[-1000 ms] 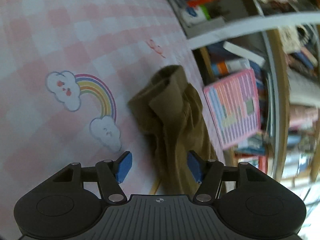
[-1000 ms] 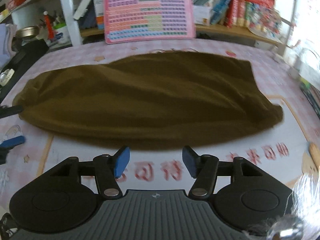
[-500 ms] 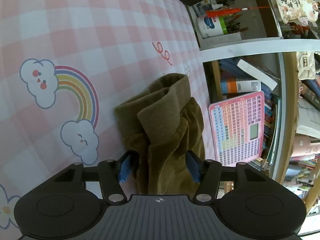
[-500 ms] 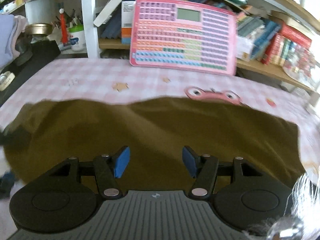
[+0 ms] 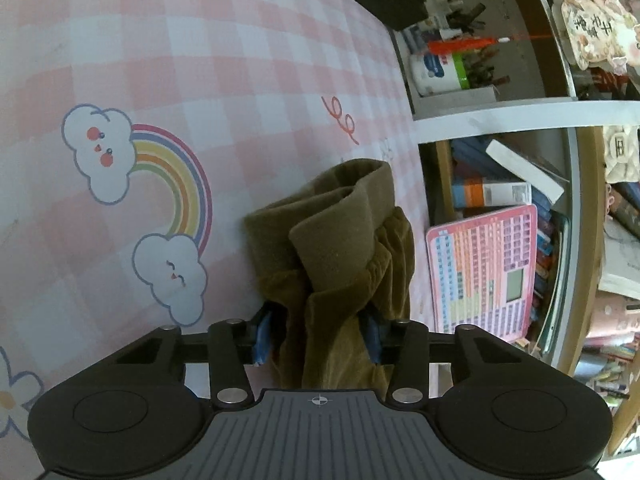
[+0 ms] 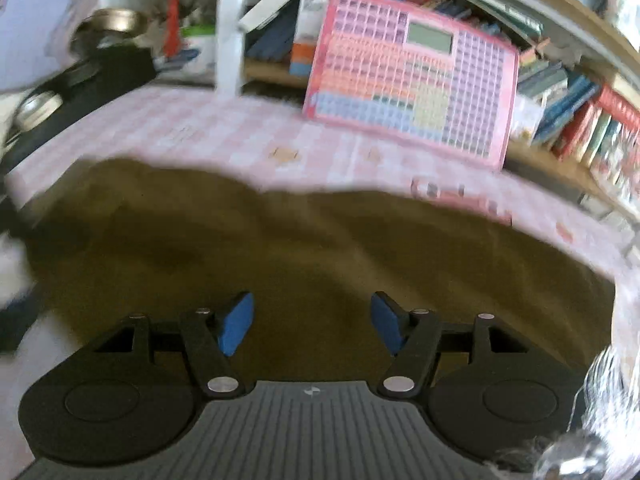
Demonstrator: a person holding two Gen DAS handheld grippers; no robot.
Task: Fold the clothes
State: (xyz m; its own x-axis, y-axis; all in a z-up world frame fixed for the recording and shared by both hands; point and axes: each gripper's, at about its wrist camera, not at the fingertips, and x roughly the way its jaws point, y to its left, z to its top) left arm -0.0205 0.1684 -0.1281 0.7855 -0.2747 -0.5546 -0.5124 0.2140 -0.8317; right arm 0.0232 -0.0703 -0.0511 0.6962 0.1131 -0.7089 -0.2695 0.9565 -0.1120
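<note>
Garment (image 5: 340, 252): one olive-brown piece, soft and thick, lying on your pink-checked worktop (image 5: 168, 52). It is spread long across the worktop in front of the shelves, with a pink chart (image 6: 412, 72) propped behind it.

Progress, as judged: early. No tidy fold shows anywhere. The end near your left hand is bunched and rumpled, one flap turned over on itself, a gathered, elastic-looking edge showing beside it. The long body in the right view lies loosely flat with shallow creases; that view is blurred, so its edges are hard to read. Everything is left to do: smoothing, folding over, squaring up.

Left tongs (image 5: 316, 336): closing on the bunched end, cloth between the blue pads and both pads touching it; you appear to have it gripped.

Right tongs (image 6: 312, 322): opening, holding nothing, hovering over the near edge of the cloth with fabric beneath the gap but not between the pads.

Handling, as judged: limp and heavy, likely to sag and slide once lifted.
</note>
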